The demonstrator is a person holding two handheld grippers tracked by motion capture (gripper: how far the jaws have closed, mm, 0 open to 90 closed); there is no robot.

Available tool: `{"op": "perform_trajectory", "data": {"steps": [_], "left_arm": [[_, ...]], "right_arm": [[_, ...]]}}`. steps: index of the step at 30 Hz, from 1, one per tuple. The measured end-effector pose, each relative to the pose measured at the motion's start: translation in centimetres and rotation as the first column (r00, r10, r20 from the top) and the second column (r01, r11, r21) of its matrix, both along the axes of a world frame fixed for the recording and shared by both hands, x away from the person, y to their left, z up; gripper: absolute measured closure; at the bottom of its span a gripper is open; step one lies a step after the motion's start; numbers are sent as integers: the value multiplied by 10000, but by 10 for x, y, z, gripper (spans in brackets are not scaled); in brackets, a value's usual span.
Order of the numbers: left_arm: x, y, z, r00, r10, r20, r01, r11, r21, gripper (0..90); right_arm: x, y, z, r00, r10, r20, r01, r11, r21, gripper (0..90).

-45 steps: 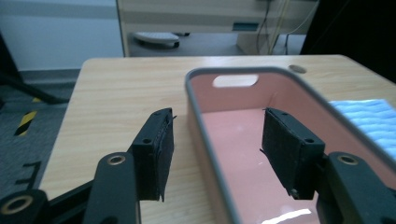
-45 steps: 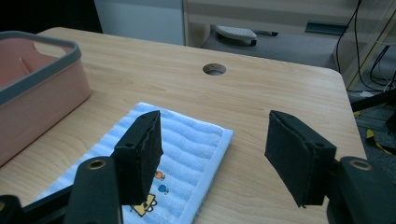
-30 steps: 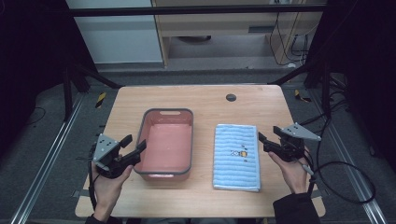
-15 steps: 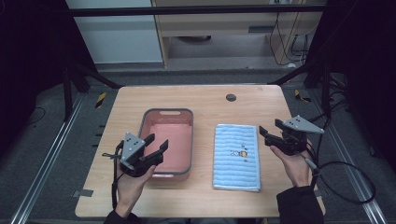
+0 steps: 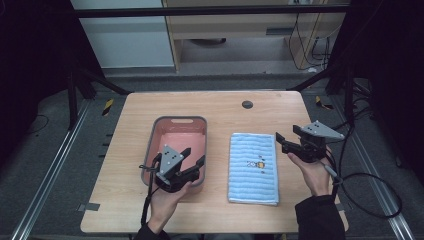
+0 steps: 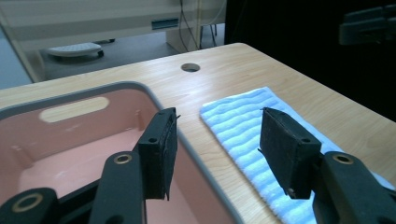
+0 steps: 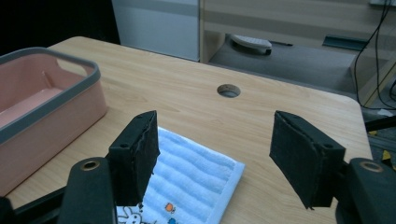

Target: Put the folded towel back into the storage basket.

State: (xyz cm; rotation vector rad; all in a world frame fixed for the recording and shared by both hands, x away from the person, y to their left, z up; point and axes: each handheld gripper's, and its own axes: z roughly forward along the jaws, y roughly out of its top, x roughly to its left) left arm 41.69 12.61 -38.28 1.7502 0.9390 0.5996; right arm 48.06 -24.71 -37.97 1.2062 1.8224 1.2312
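The folded blue towel (image 5: 253, 167) lies flat at centre right of the high view, just beside the pink bin (image 5: 176, 148) at centre left. This looks like the approach step: neither tool touches the cloth. The left tool (image 5: 192, 159), jaws apart, hovers over the bin's near right corner; the right tool (image 5: 281, 140), jaws also apart, hangs at the towel's upper right edge. Next, each probably needs to drop onto a towel edge and pinch. The wooden worktop (image 5: 215, 107) has a cable hole (image 5: 247, 104); beyond, grey floor and dark frames.
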Motion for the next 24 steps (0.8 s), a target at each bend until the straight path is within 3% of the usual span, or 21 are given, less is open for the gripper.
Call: {"op": "perform_trajectory", "data": {"steps": [5,12,24], "left_arm": [[-1,-16,-4,9997,-257,-57,256,9997,-12,461],[-3,-36,-12,9983,-565,-144,568,9981,245,469],[-6,-65,-29,9942,-982,-429,1003,9937,501,483]], "right_arm": [[3,-4,0,10000,-51,-59,51,9999,109,329],[10,-5,-2,9999,-122,-54,122,9999,-113,334],[27,-5,-11,9987,-189,-481,178,9996,-235,362]]}}
